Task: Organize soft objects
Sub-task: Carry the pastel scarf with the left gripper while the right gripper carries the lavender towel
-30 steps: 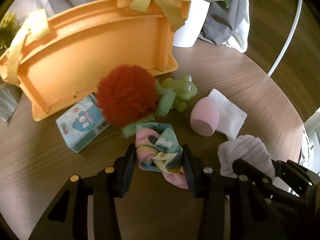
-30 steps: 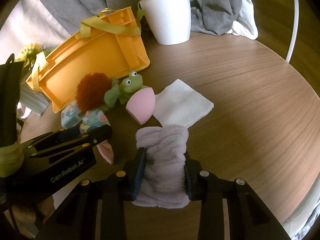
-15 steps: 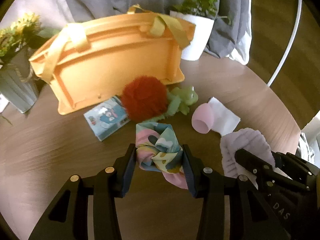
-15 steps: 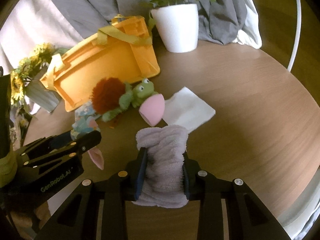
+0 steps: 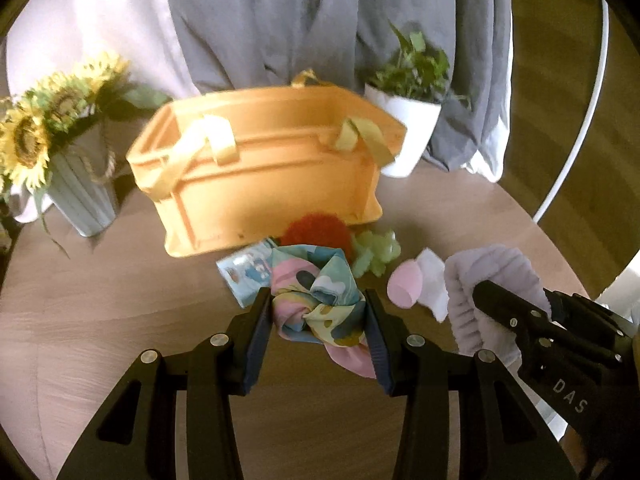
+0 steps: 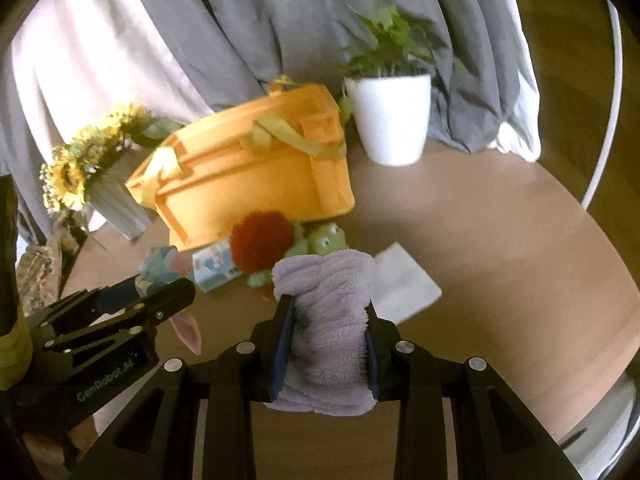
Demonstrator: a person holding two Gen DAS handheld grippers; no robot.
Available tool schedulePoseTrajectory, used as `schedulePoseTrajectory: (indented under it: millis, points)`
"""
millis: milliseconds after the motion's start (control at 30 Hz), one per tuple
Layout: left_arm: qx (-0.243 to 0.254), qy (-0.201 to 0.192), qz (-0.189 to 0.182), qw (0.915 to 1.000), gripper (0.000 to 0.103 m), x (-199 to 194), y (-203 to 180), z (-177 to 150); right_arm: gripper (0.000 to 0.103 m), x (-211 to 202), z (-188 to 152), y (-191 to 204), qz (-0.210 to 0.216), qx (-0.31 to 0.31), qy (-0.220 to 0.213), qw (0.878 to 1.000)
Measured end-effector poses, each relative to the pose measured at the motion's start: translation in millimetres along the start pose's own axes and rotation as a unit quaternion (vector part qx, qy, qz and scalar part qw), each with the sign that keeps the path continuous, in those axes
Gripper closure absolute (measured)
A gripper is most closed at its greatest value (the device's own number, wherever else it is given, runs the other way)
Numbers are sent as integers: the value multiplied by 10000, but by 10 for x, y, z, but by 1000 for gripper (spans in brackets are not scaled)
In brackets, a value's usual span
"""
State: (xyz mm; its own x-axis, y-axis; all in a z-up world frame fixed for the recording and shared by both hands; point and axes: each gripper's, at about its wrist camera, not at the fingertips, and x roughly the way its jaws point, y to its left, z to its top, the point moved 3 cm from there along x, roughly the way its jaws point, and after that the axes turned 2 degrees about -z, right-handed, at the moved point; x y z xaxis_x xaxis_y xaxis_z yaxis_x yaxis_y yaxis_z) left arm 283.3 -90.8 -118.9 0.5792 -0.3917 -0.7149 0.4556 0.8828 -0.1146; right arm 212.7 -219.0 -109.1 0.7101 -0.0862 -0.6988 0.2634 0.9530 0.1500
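My left gripper [image 5: 318, 312] is shut on a pastel patterned scrunchie [image 5: 316, 300] and holds it above the round wooden table [image 5: 120, 320]. My right gripper [image 6: 327, 316] is shut on a lilac fluffy headband [image 6: 326, 312], also lifted; it also shows in the left wrist view [image 5: 480, 280]. An orange basket [image 5: 264, 168] with yellow handles stands behind. Before it lie a red pompom [image 5: 316, 232], a green frog plush [image 5: 376, 252], a pink sponge [image 5: 406, 284], a white cloth [image 6: 404, 284] and a blue tissue pack [image 5: 244, 276].
A white pot with a green plant [image 6: 390, 116] stands to the right of the basket. A grey vase with sunflowers [image 5: 80, 184] stands at the left. Grey and white curtains [image 5: 280, 20] hang behind. The table edge curves at the right.
Both grippers have risen and drawn back from the table with their loads. The basket and the items before it now look smaller and farther away.
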Motion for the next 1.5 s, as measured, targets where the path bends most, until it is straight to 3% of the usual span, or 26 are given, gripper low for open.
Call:
schedulePoseTrajectory:
  millis: [533,933,1500]
  points:
    - [-173,-861,374,9954,59,-475,124,369,71,-285,534,179,349,-273,-784,9959]
    - [-191,-1504,610,9866,59,-754,193,689,71,-387,893,344,636,-500,-1291,9883]
    - [-107,-2098,928,9733,59,-802,366,1195,71,-324,1460,542,903,-746,-1854,9756]
